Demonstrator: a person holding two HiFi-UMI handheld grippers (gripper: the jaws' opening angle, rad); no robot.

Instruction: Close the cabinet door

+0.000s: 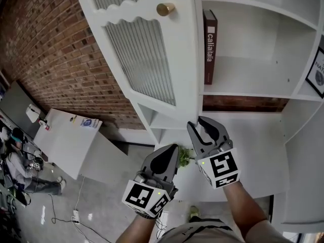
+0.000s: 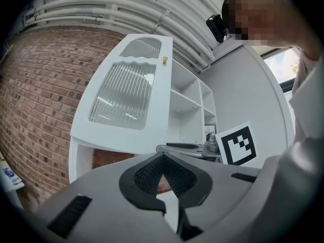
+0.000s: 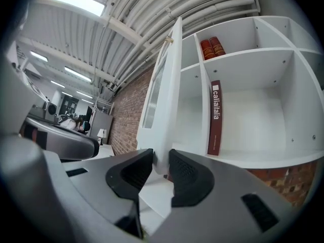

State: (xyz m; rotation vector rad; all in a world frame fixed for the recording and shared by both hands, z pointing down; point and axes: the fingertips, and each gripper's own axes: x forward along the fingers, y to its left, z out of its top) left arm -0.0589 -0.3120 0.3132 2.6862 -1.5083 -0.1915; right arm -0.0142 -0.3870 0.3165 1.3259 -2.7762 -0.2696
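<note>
The white cabinet door [image 1: 152, 59] with ribbed glass and a brass knob [image 1: 165, 8] stands swung out from the open cabinet [image 1: 253, 90]. My right gripper [image 1: 196, 121] reaches level to the door's lower corner. In the right gripper view the door's edge [image 3: 167, 100] sits between the pads of the right gripper [image 3: 161, 156], which close on it from both sides. My left gripper [image 1: 174, 148] hangs lower and to the left, apart from the door, its jaws shut and empty. In the left gripper view, the left gripper [image 2: 163, 155] faces the door's glass front [image 2: 126, 95].
A dark red book [image 1: 209, 47] stands upright on the shelf just inside the door's hinge side. A framed picture [image 1: 316, 72] leans at the right. Brick wall [image 1: 50, 49] runs behind on the left. A white table [image 1: 66, 140] and a seated person [image 1: 20, 166] are at lower left.
</note>
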